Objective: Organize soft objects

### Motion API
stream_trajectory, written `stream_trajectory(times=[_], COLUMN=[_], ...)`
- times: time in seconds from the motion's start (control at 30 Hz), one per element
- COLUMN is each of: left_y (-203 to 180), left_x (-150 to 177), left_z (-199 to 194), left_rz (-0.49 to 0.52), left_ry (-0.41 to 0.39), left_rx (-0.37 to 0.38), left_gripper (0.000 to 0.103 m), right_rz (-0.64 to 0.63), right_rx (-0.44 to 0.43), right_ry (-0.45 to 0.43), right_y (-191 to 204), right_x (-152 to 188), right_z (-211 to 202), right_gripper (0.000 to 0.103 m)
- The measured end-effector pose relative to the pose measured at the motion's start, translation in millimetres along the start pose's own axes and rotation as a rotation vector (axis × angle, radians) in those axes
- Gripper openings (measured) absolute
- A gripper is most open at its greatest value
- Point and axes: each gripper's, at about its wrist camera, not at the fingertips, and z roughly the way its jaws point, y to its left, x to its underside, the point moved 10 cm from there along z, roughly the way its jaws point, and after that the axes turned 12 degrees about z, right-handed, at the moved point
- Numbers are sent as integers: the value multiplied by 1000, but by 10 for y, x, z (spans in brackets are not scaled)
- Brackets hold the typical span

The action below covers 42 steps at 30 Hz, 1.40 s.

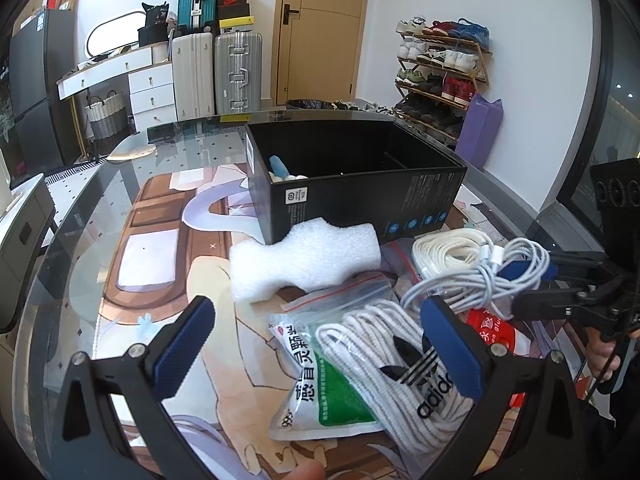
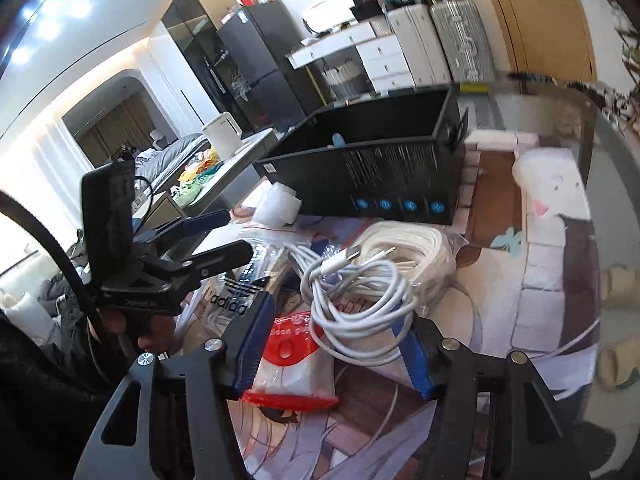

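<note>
1. Right gripper (image 2: pixel 334 344): jaws parted about halfway, straddling a loose coil of white USB cable (image 2: pixel 352 300). The blue pads flank the coil on both sides and do not seem to press it. No firm grip that I can make out.
2. Key relation: the coil lies directly ahead of and between the right fingers, its loops running roughly across the gap. The right hand is clearly the nearer one to it.
3. Left gripper (image 1: pixel 316 344): jaws wide open, hovering over a bagged bundle of white laces (image 1: pixel 400 368) marked adidas; nothing held.
4. Black cardboard box (image 2: pixel 380 172), open-topped, stands on the far side of the pile, presumably the destination. Something pale blue already sits inside.
5. Materials:
   - cable smooth, springy, likely to uncoil;
   - cream flat cord (image 2: pixel 416 248) in a clear bag, limp;
   - white foam block (image 1: pixel 304 260), wavy-edged, light, leaning on the box;
   - red-and-white sachet (image 2: pixel 292 360), soft, slick;
   - green-and-white sachet (image 1: pixel 324 392), glossy.
6. Everything rests on a printed mat (image 1: pixel 160 264) under glass.
</note>
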Motion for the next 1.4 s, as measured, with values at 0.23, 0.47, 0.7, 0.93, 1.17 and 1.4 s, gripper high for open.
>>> stream_trajectory(times=[0.23,0.47,0.7,0.93,1.17,1.4], left_y=[11,22,9,4,10,14], left_x=[2,5,7,11,21,27], left_z=[18,34,38,42,55,59], left_rz=[-11,-3,-6,-9,-13,-1], left_ry=[2,2,2,3,5,5], left_rx=[9,5,8,10,15,6], left_gripper=[103,103,103,103,103,103], right_rz=[-74,-136,-260,-263,-108,1], right_rx=[161,259,284,353,371,383], right_ry=[-84,-115,-49,34,5,-21], right_y=[-108,-174,-11,-150,-428,-438], right_x=[-98,-183,-189,-135,-103,-79], right_z=[-156,-288,-50,140,-26,80], right_gripper=[61,62,72,72,73,82])
